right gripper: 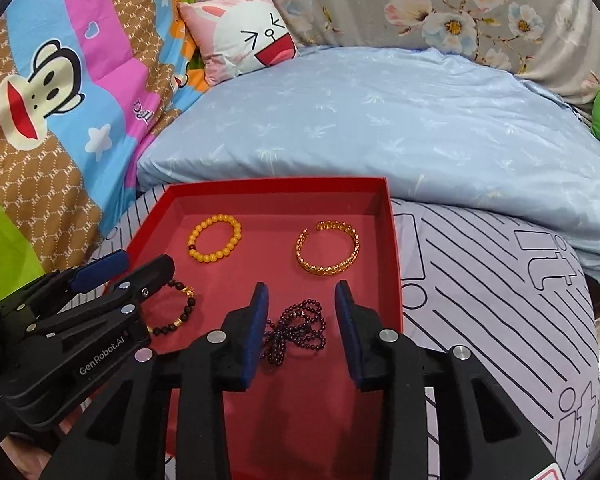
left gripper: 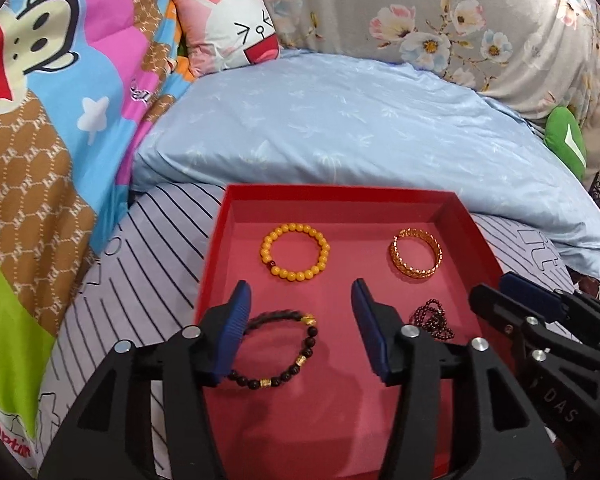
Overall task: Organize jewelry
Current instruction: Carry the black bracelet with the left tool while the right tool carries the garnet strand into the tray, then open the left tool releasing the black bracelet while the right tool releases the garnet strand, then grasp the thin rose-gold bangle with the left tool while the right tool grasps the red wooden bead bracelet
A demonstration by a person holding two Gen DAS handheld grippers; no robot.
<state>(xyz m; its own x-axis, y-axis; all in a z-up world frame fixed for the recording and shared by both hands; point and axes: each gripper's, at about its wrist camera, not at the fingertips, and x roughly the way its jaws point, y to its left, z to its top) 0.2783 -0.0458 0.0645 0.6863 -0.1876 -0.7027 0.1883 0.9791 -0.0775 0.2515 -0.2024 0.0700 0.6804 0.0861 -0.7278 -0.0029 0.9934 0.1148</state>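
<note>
A red tray (left gripper: 332, 193) (right gripper: 276, 182) lies on the bed and holds four pieces. A yellow bead bracelet (left gripper: 296, 227) (right gripper: 216, 258) lies far left and a gold openwork bangle (left gripper: 416, 271) (right gripper: 324, 270) far right. Near left lies a dark bead bracelet with gold charms (left gripper: 312, 336) (right gripper: 190, 304). My left gripper (left gripper: 300, 285) (right gripper: 112, 272) stands open over it, blue pads either side, its left pad hiding part of the loop. Near right lies a bunched purple bead strand (left gripper: 432, 320) (right gripper: 296, 328). My right gripper (right gripper: 302, 286) (left gripper: 540, 304) is open around it, without pinching it.
The tray rests on a striped lilac sheet (left gripper: 140, 260) (right gripper: 480, 280). A pale blue pillow (left gripper: 340, 120) lies just behind it. A cartoon monkey quilt (left gripper: 40, 100) rises on the left, with a pink cushion (left gripper: 228, 24) behind and a green plush (left gripper: 566, 140) at far right.
</note>
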